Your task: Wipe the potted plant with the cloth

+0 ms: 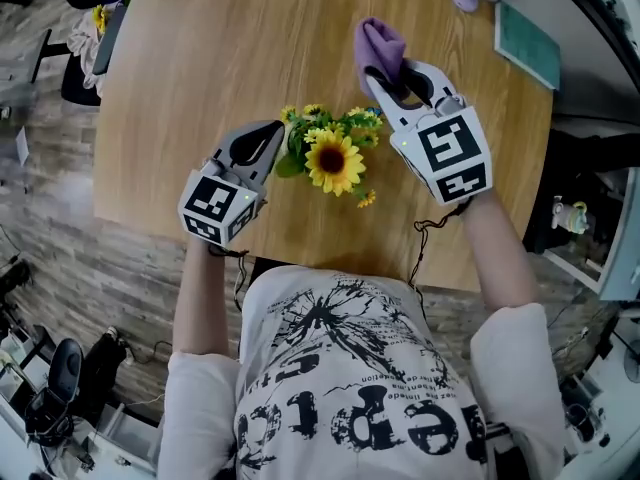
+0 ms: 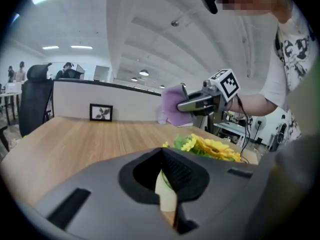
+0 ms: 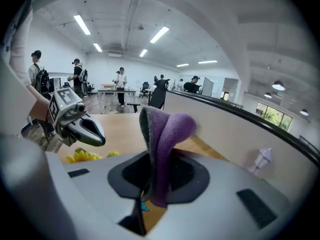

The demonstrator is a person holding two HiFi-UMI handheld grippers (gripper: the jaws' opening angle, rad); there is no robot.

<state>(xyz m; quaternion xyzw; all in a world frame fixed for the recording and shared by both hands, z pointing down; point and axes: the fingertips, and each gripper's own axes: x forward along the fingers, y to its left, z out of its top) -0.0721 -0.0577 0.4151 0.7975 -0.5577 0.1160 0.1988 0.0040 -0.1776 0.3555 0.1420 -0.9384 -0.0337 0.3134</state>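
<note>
Holding item: purple cloth (image 1: pixel 379 46), bunched and clamped in the closed jaws of the right gripper (image 1: pixel 380 75), a fold standing up past the tips.

Location: over the wooden table (image 1: pixel 190 58), just beside and beyond the potted plant (image 1: pixel 333 160), apart from its flowers.

Potted plant: a sunflower with small yellow blooms and green leaves, near the table's front edge, between the two grippers. The pot itself is hidden under the foliage.

Left gripper (image 1: pixel 273 128): jaws drawn fully together, tips right at the plant's left-hand leaves. A pale cream sliver shows in the gap. I cannot tell whether it is a pinched leaf or something lying beyond.

Task status (judged): cloth secured and brought to the plant. No contact between cloth and leaves or petals shows here, so the wiping itself looks like what is left.

View notes:
- Head view alone gives the layout from above, with both grippers flanking the plant, a teal pad (image 1: pixel 527 42) at the far right corner, and the person's printed shirt.
- Left gripper view alone shows a small framed picture (image 2: pixel 101 112) standing at the table's far side and an office chair (image 2: pixel 34 101), and confirms from the side that the cloth hangs above flower height.
- Right gripper view alone shows a little white lantern-like ornament (image 3: pixel 263 158) and people (image 3: pixel 77 76) standing in the office beyond.
</note>
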